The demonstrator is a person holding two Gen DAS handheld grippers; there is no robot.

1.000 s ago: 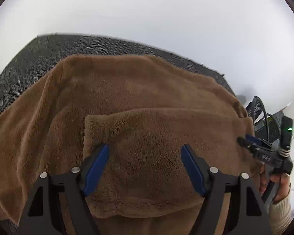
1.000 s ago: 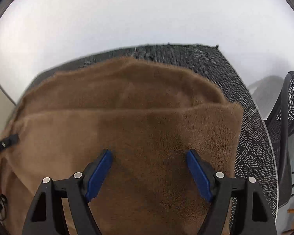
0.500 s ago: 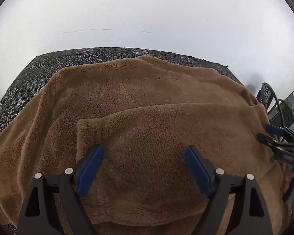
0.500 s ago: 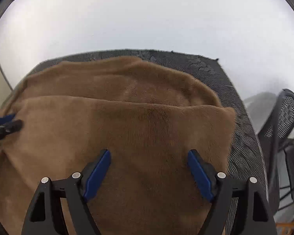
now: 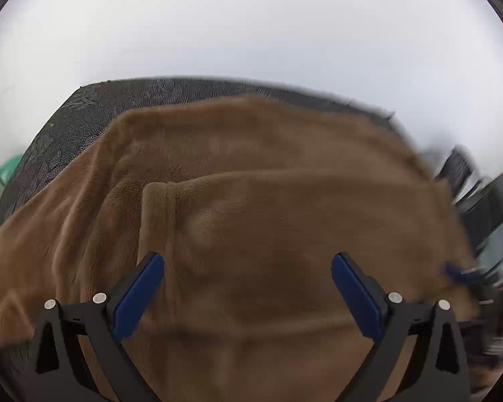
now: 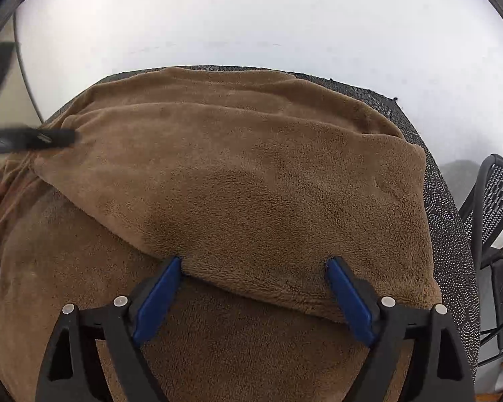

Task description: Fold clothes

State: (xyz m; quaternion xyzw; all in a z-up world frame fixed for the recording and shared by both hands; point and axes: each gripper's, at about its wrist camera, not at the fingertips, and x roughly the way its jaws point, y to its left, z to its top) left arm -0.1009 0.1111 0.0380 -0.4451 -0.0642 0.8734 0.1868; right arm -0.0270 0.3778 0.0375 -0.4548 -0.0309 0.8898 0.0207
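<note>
Bright, even, diffuse daylight, no glare; only soft shading under the folded flap of the brown fleece blanket (image 5: 285, 234). Strong fisheye bending and dark vignette toward every corner. Heavy motion smear right of the blanket in the left wrist view; crisp pile (image 6: 251, 184) in the right wrist view

Both tilting down and forward. Left gripper (image 5: 248, 293) spreading its jaws wide, clamping on nothing. Right gripper (image 6: 253, 296) opening up too, blue pads (image 6: 157, 305) gaping, squeezing nothing between them.
</note>
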